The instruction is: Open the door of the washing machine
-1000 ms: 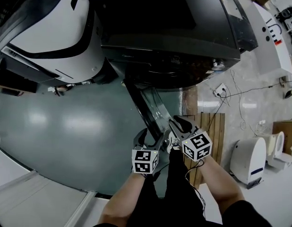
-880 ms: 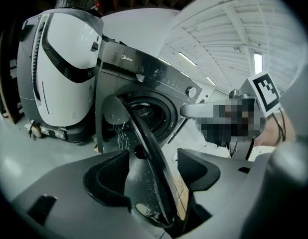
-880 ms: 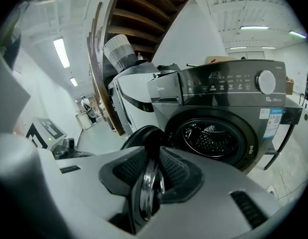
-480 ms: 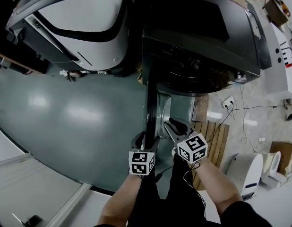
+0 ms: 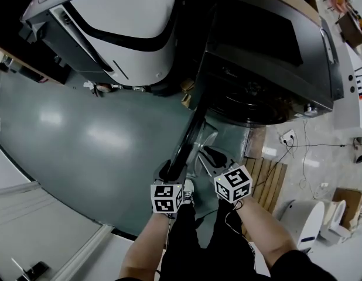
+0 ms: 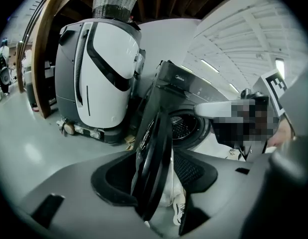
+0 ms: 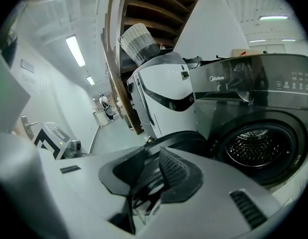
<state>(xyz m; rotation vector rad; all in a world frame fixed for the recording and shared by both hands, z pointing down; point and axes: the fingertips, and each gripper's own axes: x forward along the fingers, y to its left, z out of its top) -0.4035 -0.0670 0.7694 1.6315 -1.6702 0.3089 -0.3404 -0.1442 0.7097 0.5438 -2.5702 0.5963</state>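
The jaws of your left gripper [image 6: 154, 176] were closing with the rim of the door [image 6: 153, 133] between them, pads not yet pressing it. Your right gripper [image 7: 153, 176] pinched that same rim between narrow jaws, at 3 o'clock of the left. The door stood swung open, reaching toward 6 o'clock from the washing machine [image 5: 269, 57]
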